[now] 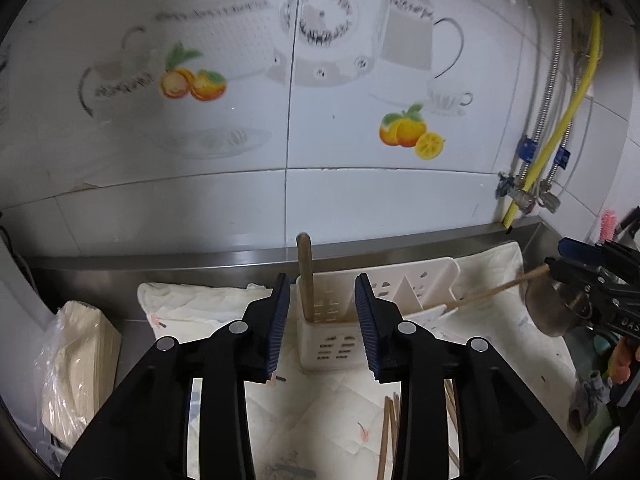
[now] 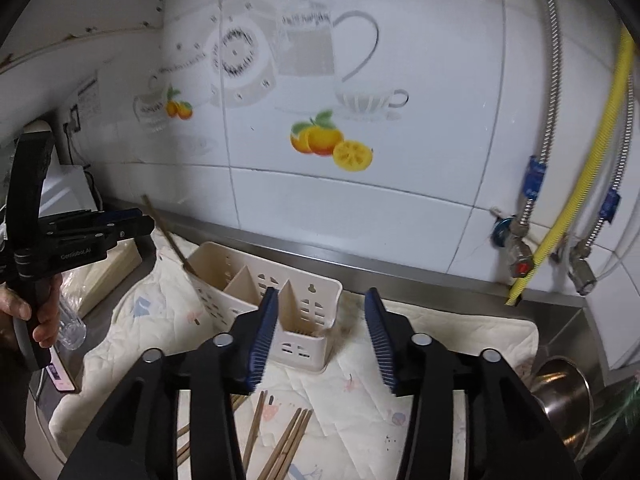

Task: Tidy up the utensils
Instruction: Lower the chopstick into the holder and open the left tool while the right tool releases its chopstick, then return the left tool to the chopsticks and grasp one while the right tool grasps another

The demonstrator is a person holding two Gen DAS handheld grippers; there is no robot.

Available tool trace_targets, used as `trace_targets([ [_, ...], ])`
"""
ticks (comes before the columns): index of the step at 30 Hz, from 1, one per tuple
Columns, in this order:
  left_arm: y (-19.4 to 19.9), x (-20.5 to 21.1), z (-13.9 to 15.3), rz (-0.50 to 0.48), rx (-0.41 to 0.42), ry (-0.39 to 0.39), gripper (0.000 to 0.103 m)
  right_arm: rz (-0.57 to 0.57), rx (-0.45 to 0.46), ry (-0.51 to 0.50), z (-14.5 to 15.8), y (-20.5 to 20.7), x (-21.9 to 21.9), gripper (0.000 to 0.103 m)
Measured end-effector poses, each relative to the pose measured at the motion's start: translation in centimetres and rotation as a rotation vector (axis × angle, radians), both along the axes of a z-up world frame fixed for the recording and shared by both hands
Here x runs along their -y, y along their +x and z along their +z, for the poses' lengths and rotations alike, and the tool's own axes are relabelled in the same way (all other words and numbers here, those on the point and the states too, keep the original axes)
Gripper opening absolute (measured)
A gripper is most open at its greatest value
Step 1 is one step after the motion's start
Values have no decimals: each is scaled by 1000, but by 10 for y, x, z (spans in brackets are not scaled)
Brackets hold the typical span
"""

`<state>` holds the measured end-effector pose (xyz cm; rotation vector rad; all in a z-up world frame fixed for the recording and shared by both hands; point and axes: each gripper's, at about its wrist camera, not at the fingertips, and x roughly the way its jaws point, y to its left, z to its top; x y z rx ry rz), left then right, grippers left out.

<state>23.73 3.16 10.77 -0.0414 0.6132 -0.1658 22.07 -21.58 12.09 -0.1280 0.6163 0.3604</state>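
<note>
Dropping chopsticks into the holder (image 1: 360, 320)
Both claws parted, empty: left gripper (image 1: 322, 328), right gripper (image 2: 322, 342); next, pinch loose chopsticks (image 2: 286, 444) mid-shaft near cloth's (image 2: 360, 412) front edge

1. My left gripper (image 1: 322, 320): jaws parted, nothing between the pads, pointing at the holder.
2. Cream utensil holder (image 1: 416, 292): slotted and divided into compartments, standing on a quilted cloth (image 1: 320, 412).
3. Wooden stick (image 1: 306, 276): upright in the holder's nearest compartment.
4. My right gripper (image 1: 560, 270): at the right edge, with a thin chopstick (image 1: 492, 290) slanting from its tip down to the holder; grip unclear.
5. Loose chopsticks (image 1: 390, 432): lying on the cloth beneath my right finger.
6. Bagged stack (image 1: 76, 360): at left on the steel counter.
</note>
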Motion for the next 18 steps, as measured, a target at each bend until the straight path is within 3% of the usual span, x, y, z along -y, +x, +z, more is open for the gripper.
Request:
trace_targets([
  [6,-45,-4,-11,1,19,-12,39,20,11,16,-17,-47,0,53],
  [18,-119,-2,-80,14,-34,-25,44,-72,-140,8,-134,-125,17,54],
])
